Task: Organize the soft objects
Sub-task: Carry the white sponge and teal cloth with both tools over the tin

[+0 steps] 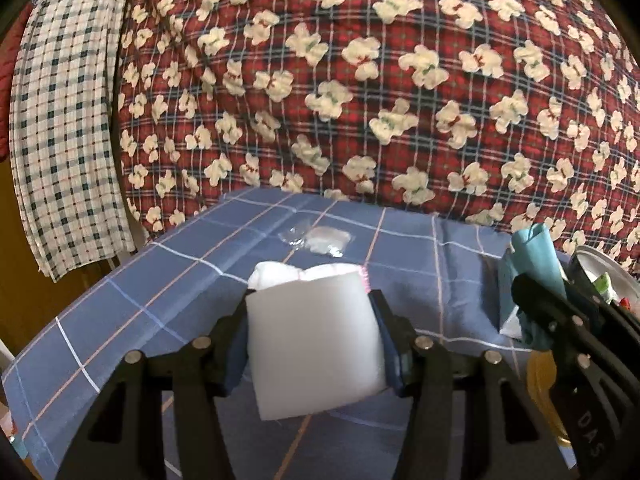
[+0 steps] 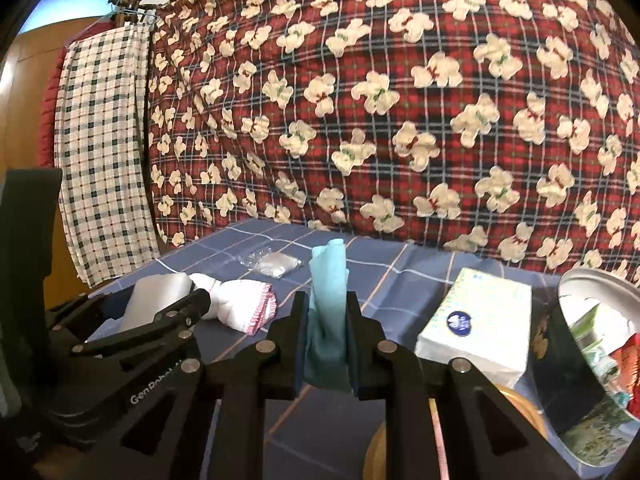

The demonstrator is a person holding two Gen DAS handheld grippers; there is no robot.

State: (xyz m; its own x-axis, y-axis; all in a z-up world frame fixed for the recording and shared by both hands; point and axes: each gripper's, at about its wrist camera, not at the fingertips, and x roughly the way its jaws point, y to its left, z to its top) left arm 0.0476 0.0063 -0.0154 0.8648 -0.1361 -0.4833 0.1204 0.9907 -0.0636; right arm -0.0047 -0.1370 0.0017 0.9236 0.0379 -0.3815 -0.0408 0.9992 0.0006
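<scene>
Two grippers over a blue checked tablecloth, each holding a soft item.

Left gripper (image 1: 314, 340): angled slightly down, lower centre of its view, jaws partly apart and clamped on a white sponge block (image 1: 316, 344); white cloth with pink trim (image 2: 244, 306) lies just beyond. Right gripper (image 2: 328, 344): lower centre, jaws closed tight on an upright teal cloth (image 2: 328, 292). Tablecloth (image 1: 132, 304); tissue pack (image 2: 476, 328) lower right.
</scene>
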